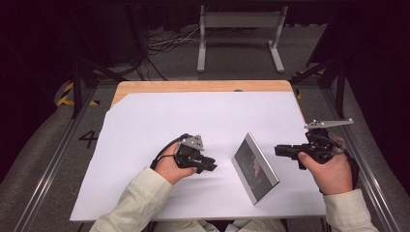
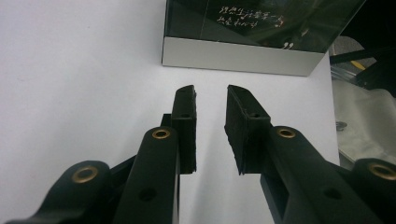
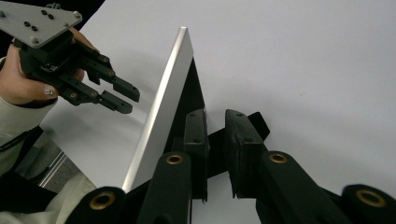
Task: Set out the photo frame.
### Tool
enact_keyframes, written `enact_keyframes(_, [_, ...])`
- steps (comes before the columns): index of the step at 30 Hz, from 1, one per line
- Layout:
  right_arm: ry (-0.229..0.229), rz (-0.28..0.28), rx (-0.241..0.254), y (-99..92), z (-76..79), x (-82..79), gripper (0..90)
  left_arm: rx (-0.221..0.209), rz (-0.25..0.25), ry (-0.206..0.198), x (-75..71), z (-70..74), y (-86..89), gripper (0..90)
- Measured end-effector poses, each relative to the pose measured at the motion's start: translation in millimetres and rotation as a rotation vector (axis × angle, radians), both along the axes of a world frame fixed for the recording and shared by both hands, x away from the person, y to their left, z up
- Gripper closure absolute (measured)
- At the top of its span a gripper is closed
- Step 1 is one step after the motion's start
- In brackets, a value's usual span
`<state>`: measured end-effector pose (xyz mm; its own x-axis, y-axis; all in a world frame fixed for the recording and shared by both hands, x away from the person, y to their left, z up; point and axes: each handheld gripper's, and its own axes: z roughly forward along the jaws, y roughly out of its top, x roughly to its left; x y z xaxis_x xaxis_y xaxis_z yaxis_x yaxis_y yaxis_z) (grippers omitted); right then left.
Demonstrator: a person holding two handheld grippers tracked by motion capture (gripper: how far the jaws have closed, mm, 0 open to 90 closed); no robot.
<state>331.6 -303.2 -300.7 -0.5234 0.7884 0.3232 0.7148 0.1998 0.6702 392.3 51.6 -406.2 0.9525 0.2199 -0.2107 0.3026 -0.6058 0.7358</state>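
Jaws of both grippers slightly spread, empty, flanking an upright silver-edged dark glossy frame (image 1: 255,168)

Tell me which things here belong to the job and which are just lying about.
Likely in the job:
picture frame, standing tilted on the white sheet
left hand-held gripper, open, aimed at the frame
right hand-held gripper, open behind the frame

Just about:
white metal stand
floor cables
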Motion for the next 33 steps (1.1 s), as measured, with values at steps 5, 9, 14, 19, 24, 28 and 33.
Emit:
enact_keyframes(5, [-0.004,0.017,-0.004,8.1,7.1,-2.4,77.1,-0.001,0.005,0.004,0.1,0.2,1.2,74.1])
enact_keyframes(9, [-0.009,0.024,-0.006,13.6,11.6,-4.4,74.9,-0.001,0.003,0.004,0.5,-1.0,1.0,74.0])
enact_keyframes(14, [-0.004,0.037,-0.012,19.8,13.8,-7.3,72.7,0.007,0.003,0.008,-0.2,-1.9,-0.6,74.1])
enact_keyframes(19, [0.005,0.049,-0.014,27.2,12.3,-7.9,70.2,0.004,0.003,0.008,-0.2,-1.9,-0.4,74.1])
enact_keyframes(24, [0.018,0.05,-0.015,31.6,8.8,-7.2,67.9,0.004,0.007,0.013,0.0,-2.6,-0.2,74.1])
enact_keyframes(28, [0.025,0.05,-0.018,34.2,5.1,-5.9,65.4,0.001,0.014,0.011,1.3,-2.1,2.1,74.0])
enact_keyframes(33, [0.043,0.054,-0.031,38.3,-1.1,-3.6,62.0,-0.002,0.018,0.011,2.3,-1.6,3.5,74.1])
